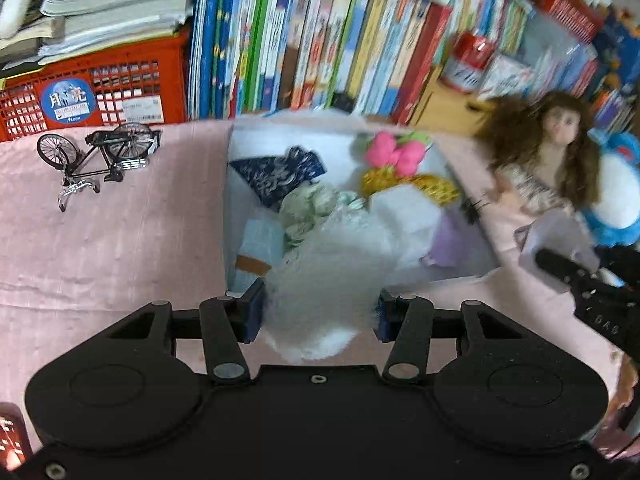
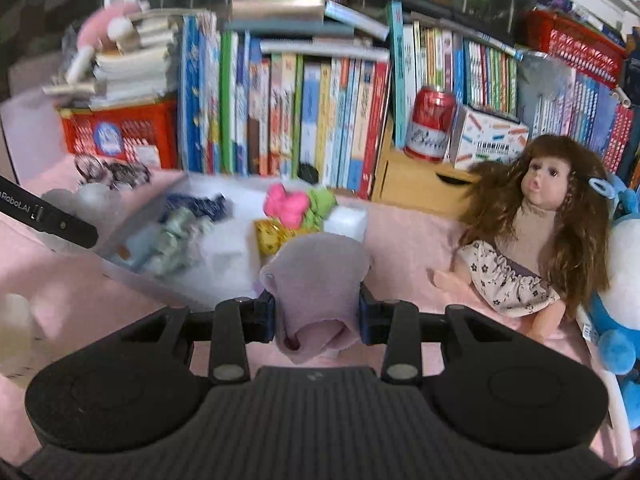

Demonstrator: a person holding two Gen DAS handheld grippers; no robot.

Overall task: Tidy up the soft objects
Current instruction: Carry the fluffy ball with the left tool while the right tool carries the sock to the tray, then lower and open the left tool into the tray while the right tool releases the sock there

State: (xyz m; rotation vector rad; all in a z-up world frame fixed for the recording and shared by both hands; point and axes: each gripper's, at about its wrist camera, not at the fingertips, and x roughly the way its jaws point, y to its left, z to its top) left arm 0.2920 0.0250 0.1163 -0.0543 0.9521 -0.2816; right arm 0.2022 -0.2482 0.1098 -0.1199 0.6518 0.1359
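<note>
My left gripper (image 1: 320, 312) is shut on a white fluffy plush (image 1: 328, 276) and holds it over the near edge of a white box (image 1: 236, 184). The box holds a dark blue patterned cloth (image 1: 276, 170), a pink and green soft toy (image 1: 394, 152), a yellow item (image 1: 416, 184) and a pale green bundle (image 1: 308, 208). My right gripper (image 2: 318, 316) is shut on a folded lilac cloth (image 2: 316, 276), near the box's right end (image 2: 348, 220). The right gripper also shows at the right of the left wrist view (image 1: 568, 276).
A doll with long brown hair (image 2: 532, 220) sits on the pink cover (image 2: 400, 240) beside a blue and white plush (image 2: 620, 280). A model bicycle (image 1: 96, 152) stands at left. Books (image 2: 312, 120), a red crate (image 1: 100, 96) and a red can (image 2: 432, 124) line the back.
</note>
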